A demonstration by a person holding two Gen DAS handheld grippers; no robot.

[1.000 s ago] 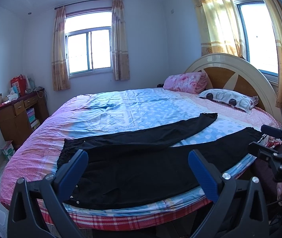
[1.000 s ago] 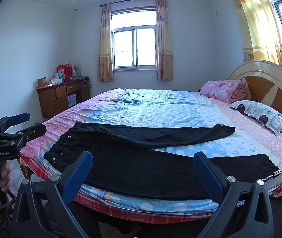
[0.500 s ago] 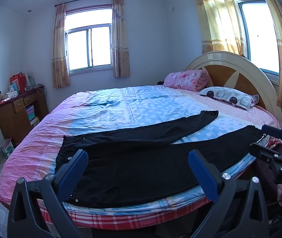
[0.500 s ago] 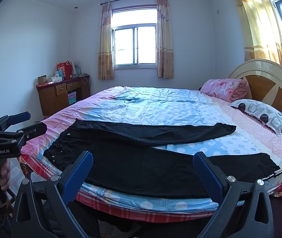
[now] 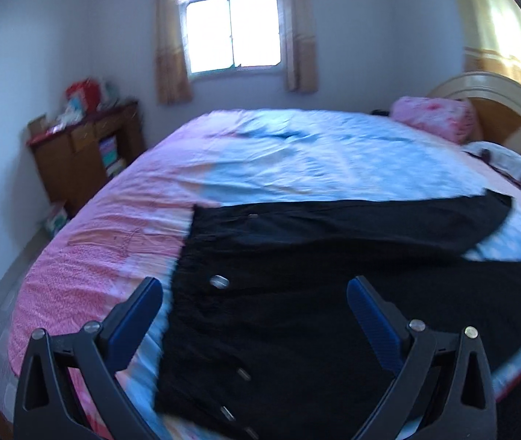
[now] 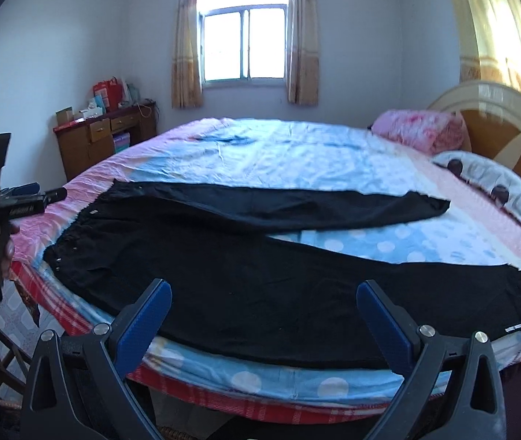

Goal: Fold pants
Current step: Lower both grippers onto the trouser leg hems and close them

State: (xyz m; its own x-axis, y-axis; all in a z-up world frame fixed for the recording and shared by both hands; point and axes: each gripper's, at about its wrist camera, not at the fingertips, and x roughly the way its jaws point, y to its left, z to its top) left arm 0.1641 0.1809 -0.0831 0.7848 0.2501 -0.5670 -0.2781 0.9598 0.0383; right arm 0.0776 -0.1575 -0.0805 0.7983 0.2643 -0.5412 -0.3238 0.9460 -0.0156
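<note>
Black pants lie spread flat on the near side of the round bed, waist to the left, the two legs splayed to the right. In the left wrist view the pants' waist with its metal buttons fills the foreground. My left gripper is open and empty, just above the waist end; it also shows in the right wrist view at the left edge. My right gripper is open and empty, over the near leg at the bed's front edge.
A pink pillow and a patterned pillow lie by the wooden headboard at the right. A wooden dresser with clutter stands at the far left wall. A window with curtains is behind the bed.
My left gripper has moved forward and left, down close over the pants' waist; its view is motion-blurred. My right gripper has moved a little closer to the bed. Both stay open.
</note>
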